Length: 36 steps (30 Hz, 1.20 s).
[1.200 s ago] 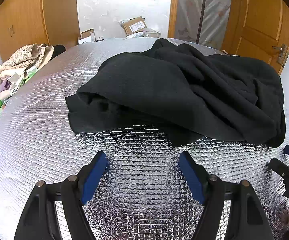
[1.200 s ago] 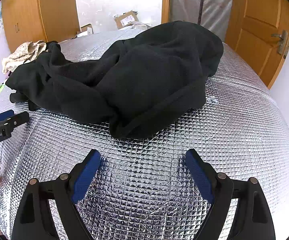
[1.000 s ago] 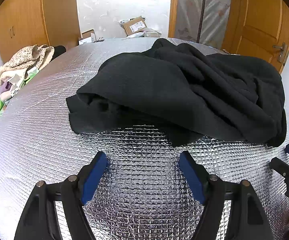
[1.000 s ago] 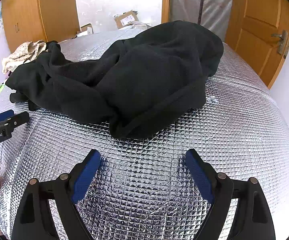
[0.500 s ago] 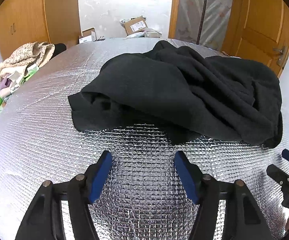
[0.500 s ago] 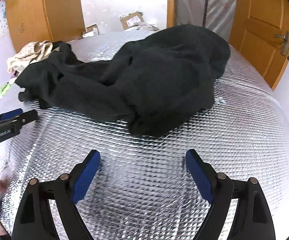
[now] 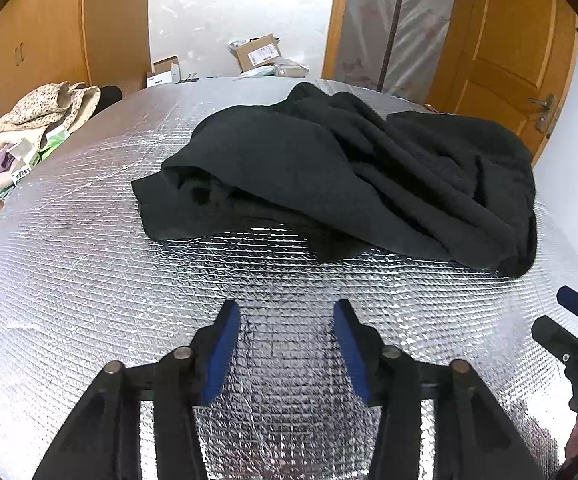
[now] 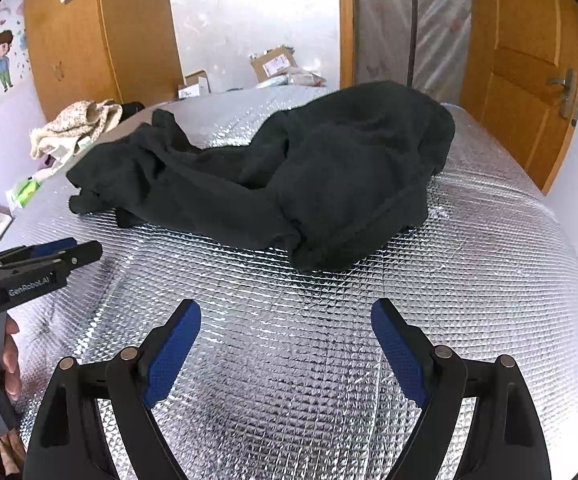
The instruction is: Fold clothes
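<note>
Since a second ago our left gripper [image 7: 285, 344] narrows, still closing on nothing | right gripper [image 8: 285, 344] spread wide, empty | black garment [image 7: 349, 184] lies ahead of both, stretched along the foil-covered table's [image 7: 89, 280] far edge, well apart.

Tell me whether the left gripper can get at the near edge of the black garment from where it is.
Probably yes: only bare foil surface lies between the left gripper, its empty jaws closing, and the black garment.

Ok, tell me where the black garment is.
The black garment lies crumpled across the middle of the silver quilted surface, beyond both open hand-held grippers, with the beige cloth pile far left.
</note>
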Available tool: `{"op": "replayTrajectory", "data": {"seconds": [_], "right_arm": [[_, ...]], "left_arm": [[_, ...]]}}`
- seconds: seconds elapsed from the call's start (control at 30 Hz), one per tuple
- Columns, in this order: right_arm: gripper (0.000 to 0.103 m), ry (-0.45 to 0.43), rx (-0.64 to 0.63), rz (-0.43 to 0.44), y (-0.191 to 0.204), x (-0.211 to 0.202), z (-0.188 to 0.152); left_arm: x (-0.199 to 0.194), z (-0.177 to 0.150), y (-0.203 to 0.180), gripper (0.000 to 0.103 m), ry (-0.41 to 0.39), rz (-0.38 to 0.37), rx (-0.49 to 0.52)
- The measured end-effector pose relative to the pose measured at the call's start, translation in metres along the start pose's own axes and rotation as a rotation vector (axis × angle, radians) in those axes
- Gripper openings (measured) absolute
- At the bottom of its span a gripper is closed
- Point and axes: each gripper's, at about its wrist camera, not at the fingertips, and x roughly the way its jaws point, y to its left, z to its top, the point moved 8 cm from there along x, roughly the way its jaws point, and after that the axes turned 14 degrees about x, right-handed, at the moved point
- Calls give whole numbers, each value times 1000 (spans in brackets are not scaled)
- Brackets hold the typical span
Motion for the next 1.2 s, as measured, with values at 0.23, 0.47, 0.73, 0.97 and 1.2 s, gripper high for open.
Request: {"op": "replayTrajectory", "data": {"seconds": [0.23,0.47,0.73,0.97,1.2], "right_arm": [[79,-55,-19,20,-2,-20,8],[60,-89,-25,55,-5,-32,14],[58,-62,5,88,-13,-26,15],[58,-60,28,94,-22,-21,32],[59,-36,102,83,-40,-1,57]], "left_arm": [[-2,5,0,45,-39,20,52],[-20,5,-5,42,-96,37,67],[-23,11,6,42,-98,25,50],[-9,19,24,43,-72,10,31],[-2,25,26,43,-54,15,44]]}}
